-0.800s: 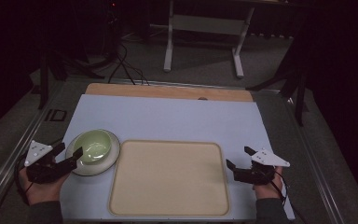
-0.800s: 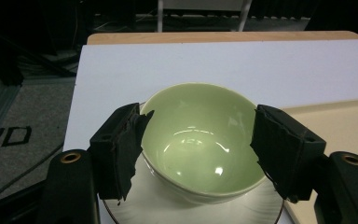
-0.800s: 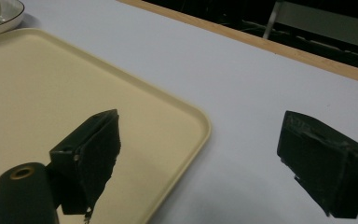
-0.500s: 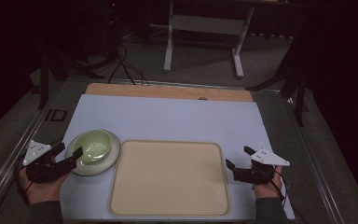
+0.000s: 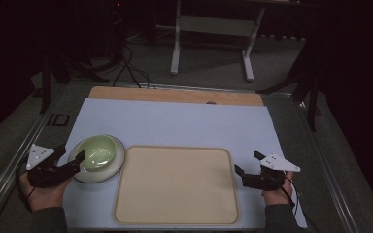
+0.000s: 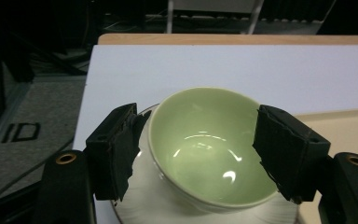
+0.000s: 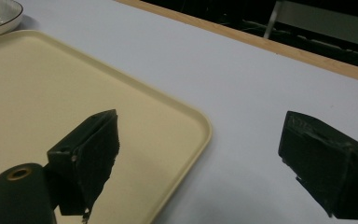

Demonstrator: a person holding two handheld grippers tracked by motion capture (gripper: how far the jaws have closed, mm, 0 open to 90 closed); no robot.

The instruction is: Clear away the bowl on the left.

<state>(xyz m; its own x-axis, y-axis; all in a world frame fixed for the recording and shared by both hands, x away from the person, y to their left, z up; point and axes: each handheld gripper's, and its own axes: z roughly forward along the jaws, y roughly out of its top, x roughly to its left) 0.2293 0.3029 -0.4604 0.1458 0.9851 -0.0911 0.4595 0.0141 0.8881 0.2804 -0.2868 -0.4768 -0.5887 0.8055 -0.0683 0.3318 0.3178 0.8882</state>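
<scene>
1. The green bowl point(image 5: 98, 151) point(image 6: 213, 145) is pale, glossy and empty, standing upright with its mouth up.
2. It sits on a white plate point(image 5: 110, 170) point(image 6: 158, 205), just left of the beige tray's point(image 5: 177, 187) far left corner.

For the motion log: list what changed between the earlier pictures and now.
Little changed. The left gripper stands open at the pale green glazed bowl on its white plate, with no visible shift. The right gripper, open, and the beige plastic tray stayed put.
</scene>
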